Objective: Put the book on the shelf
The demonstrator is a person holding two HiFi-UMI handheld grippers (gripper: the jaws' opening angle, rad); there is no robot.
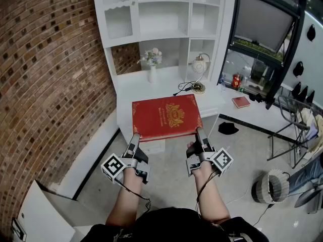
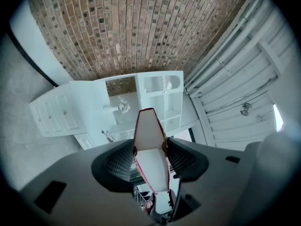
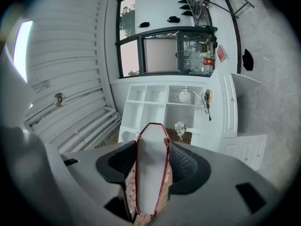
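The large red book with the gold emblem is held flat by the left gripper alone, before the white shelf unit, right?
Not alone: the head view shows the left gripper and the right gripper both clamping the large red book with the gold emblem, held flat before the white shelf unit.

Bright, even daylight, soft shadows, sharp focus; both gripper views bend strongly inside dark round edges.

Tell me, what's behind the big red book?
Behind the red book, a vase of flowers and a lamp stand on the white desk, with shelves above. The book hides the desk's front part, so anything lying there cannot be seen.
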